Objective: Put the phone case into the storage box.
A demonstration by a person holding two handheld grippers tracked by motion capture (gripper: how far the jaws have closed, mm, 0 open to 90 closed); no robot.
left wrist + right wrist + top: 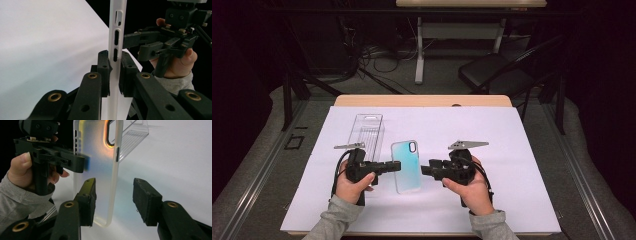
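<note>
A translucent teal phone case point(406, 165) lies in the middle of the white sheet point(512, 150). My left gripper point(395, 165) comes in from its left and is shut on the case's left edge; the left gripper view shows the white rim point(114, 45) pinched between the pads. My right gripper point(425, 170) is open at the case's right side. In the right gripper view the case point(100, 167) has its near edge in line with the gap of my right gripper point(116, 193), and I cannot tell if they touch. The left gripper point(62, 161) clamps the far edge.
A clear plastic package point(367, 131) lies on the sheet just behind the left gripper, and its corner point(135, 137) shows past the case. The wooden table edge point(422, 100) runs along the back. A black folding chair point(492, 72) and cables stand on the floor beyond.
</note>
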